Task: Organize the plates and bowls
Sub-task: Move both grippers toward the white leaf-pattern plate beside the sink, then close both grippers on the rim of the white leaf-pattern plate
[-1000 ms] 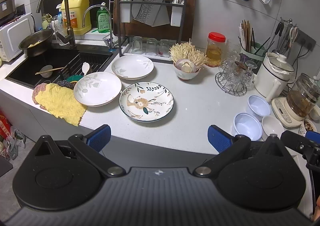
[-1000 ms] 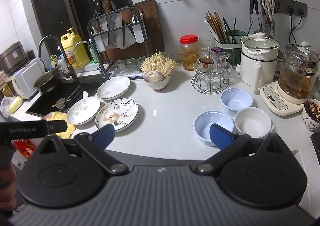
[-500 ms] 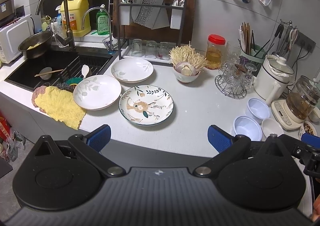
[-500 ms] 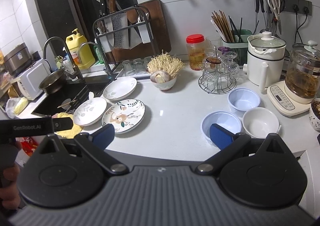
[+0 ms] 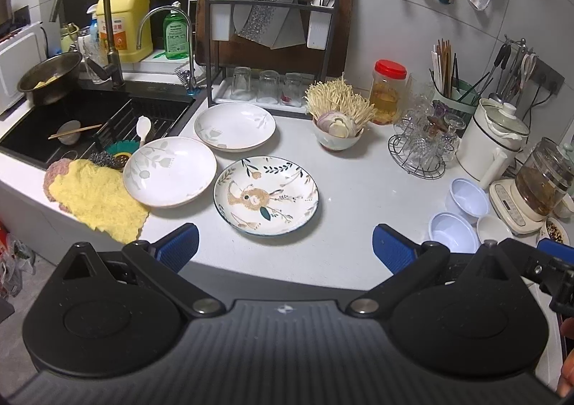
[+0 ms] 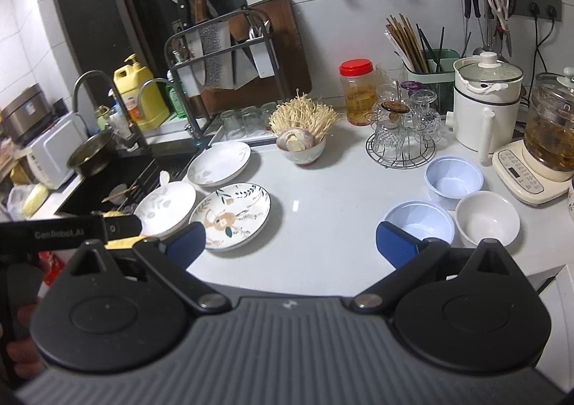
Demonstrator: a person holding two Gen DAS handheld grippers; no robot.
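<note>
Left gripper (image 5: 285, 243): spread wide, empty, held back short of the counter edge and aimed at the plates; likely lined up for a first pick.
Right gripper (image 6: 290, 240): also spread wide and empty, poised off the counter front, nearer the bowls.
Patterned plate (image 5: 266, 195): flat on the counter, closest to the left gripper, just beside the two white plates; probably the easiest to lift first.
White plates: near one (image 5: 170, 171) partly over the yellow cloth (image 5: 97, 200), far one (image 5: 235, 127) behind it by the knife rack (image 5: 269, 31); laid singly, not stacked.
Bowls: two pale blue, near (image 6: 419, 223) and far (image 6: 453, 177), plus a white bowl (image 6: 488, 218), clustered close on the right, none nested.
Judgement: nothing sorted yet; plates on the left and bowls on the right suggest one group per gripper.
Surface: white countertop (image 6: 323, 204), glossy, crowded along the back.
Room: small kitchen, dark sink (image 5: 82, 114) at left, mushroom bowl (image 5: 337, 132), glass stand (image 5: 423, 150), white kettle (image 6: 484, 107), tiled wall with hanging utensils.
</note>
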